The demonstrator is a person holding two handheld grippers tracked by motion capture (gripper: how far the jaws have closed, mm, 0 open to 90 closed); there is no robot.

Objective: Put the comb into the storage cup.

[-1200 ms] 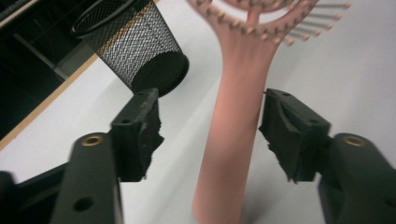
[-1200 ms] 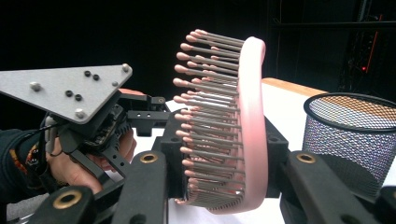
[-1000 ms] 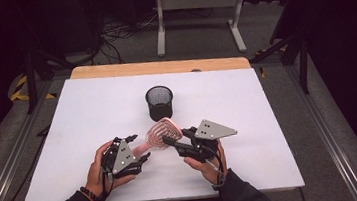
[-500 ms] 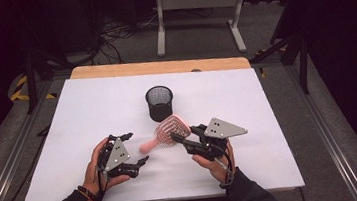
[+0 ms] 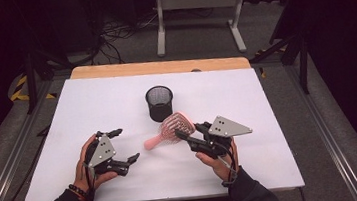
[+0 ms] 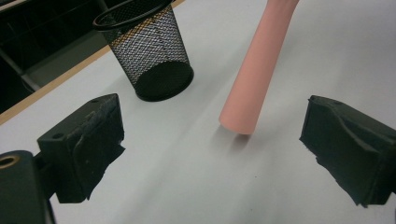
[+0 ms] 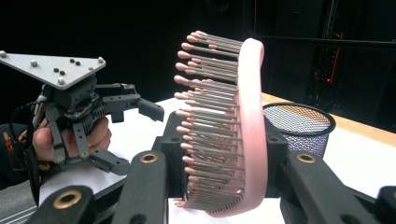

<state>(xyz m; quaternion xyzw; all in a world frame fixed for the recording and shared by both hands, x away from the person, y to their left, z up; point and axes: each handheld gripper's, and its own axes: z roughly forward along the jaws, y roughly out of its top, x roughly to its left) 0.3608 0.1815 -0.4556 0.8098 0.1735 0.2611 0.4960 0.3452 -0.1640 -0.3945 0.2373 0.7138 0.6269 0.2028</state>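
On the white table [image 5: 91, 104], a pink hairbrush [image 5: 172, 129] is pinched by the right gripper [image 5: 190, 138].
Its jaws clamp the brush head, bristles facing the left gripper [image 5: 123, 146] in the right gripper view; the handle slants down toward the table without touching. The left gripper's jaws have just been opening and stand spread, nothing between them, the handle tip just ahead. A black mesh pen cup [image 5: 159, 102] stands just behind the brush.

A white-topped table [image 5: 117, 107] carries an upright black mesh cup [image 5: 159, 102] standing directly on it.
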